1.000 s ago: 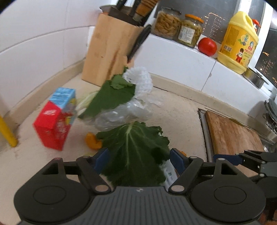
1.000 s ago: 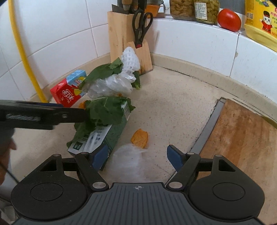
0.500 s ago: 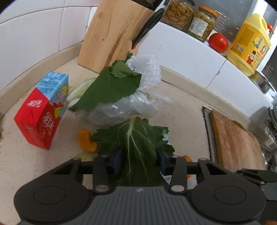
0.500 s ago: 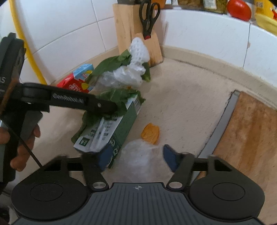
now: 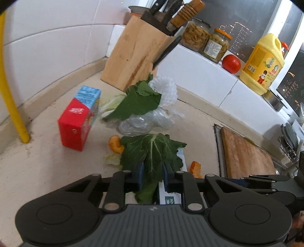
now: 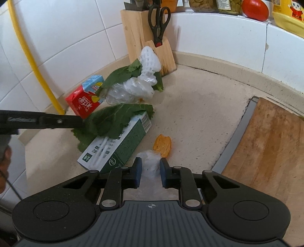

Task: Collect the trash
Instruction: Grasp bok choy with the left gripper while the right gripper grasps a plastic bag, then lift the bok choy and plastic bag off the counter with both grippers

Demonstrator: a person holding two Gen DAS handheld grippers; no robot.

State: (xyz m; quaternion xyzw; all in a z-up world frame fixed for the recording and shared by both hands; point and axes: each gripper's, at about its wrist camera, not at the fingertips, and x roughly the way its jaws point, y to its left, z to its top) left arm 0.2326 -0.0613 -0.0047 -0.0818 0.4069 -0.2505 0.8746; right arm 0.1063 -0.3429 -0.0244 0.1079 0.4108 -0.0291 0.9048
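2 grippers have just been closing on trash lying on the worktop (image 6: 199,114): the left gripper (image 5: 152,175) now pinches the big green leaf (image 5: 152,152) draped over the green carton (image 6: 115,146), so it looks ready to lift. Smaller, the right gripper (image 6: 149,172) has narrowed around the crumpled clear plastic wad (image 6: 150,163), though whether its pads press yet I cannot tell.

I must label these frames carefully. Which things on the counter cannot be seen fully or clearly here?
- Green carton: left wrist view, mostly hidden under the green leaf and the left gripper.
- Clear plastic scrap: right wrist view, its near end hidden behind the right gripper.
- Knives: right wrist view, handles cut off by the top edge.
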